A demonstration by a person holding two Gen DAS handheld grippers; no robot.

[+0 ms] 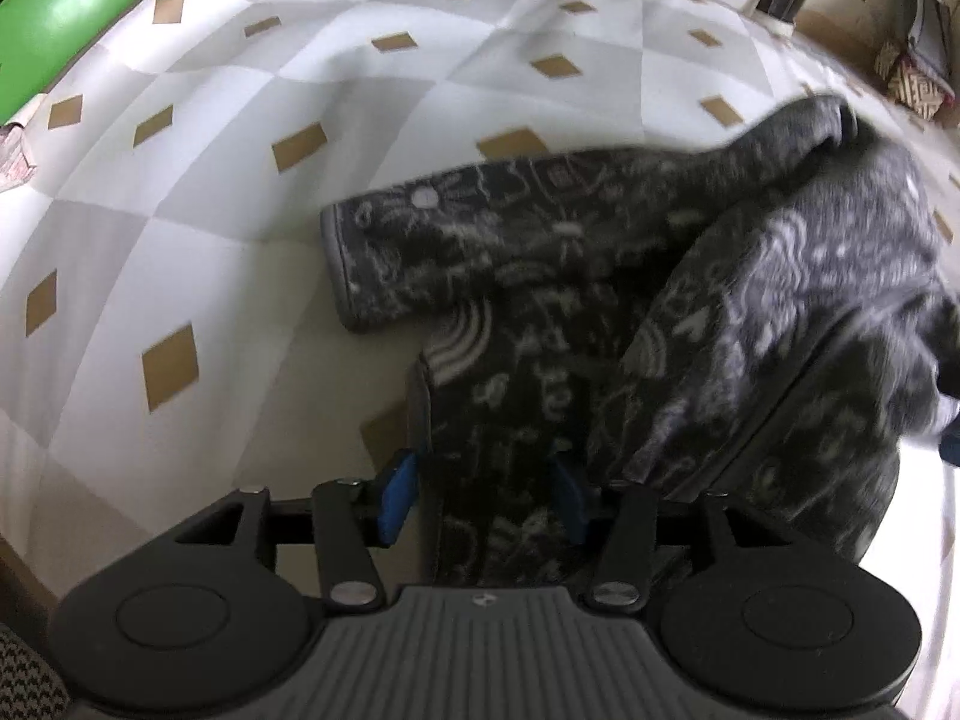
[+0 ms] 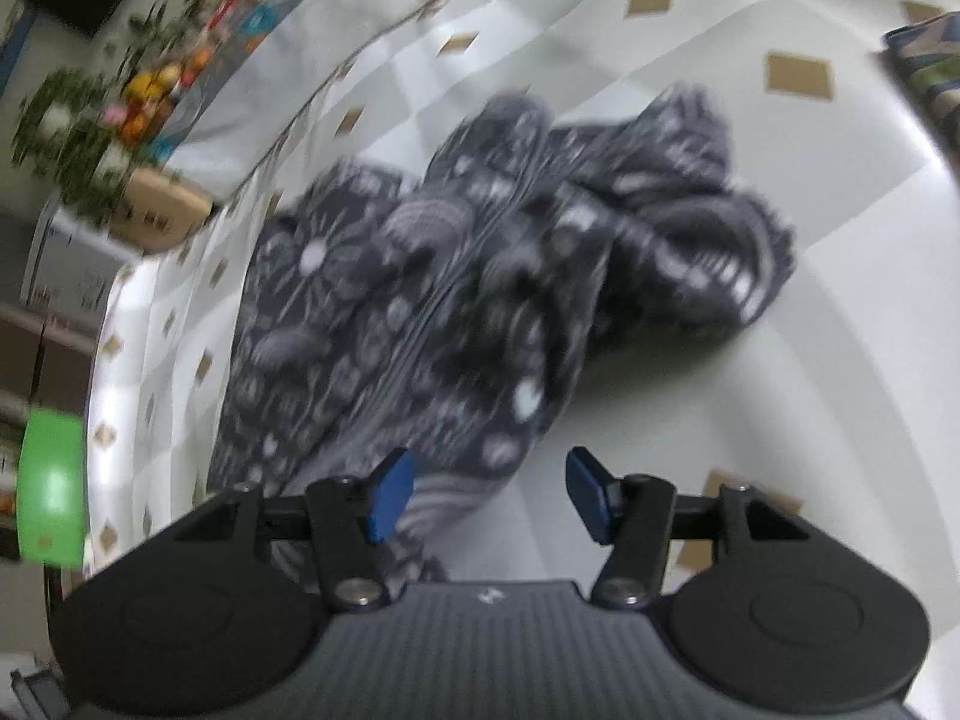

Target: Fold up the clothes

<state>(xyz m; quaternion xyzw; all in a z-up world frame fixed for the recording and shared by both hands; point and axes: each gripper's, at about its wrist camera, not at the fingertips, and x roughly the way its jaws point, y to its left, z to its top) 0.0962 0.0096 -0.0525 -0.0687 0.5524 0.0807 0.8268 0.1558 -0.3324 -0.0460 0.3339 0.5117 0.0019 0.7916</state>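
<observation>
Dark grey fleece garment [image 1: 570, 276] with a white doodle print: it lies crumpled on a bed, not folded.

Left claw [image 1: 486, 495]: the blue pads stand partly apart, with a strip of the garment running between them. The near edge of the cloth sits against the left pad [image 1: 399, 495]; the right pad is partly covered by the fabric. Whether the pads press on the cloth cannot be told from this view, which is blurred at that point.

Right claw [image 2: 489, 495]: the jaws stand apart and hold nothing. The left pad [image 2: 390, 495] overlaps the garment's [image 2: 420, 300] near hem in the picture; the right pad [image 2: 591, 495] is over bare bedding. No cloth is pinched between them.

Outward from the claws: a cuffed sleeve or leg end extends flat to the left in the left wrist view, while the rest is heaped toward the right. The right wrist view shows one panel spread roughly flat and a bunched mass beyond it.

The garment rests on a white and grey checked bedspread with tan diamonds [image 1: 240, 120]. A green rounded object [image 1: 66, 18] stands at the bed's far edge.

Assessment: the task appears to be at an early stage. No clean fold is visible; spreading, straightening the bunched part and all folds remain.
</observation>
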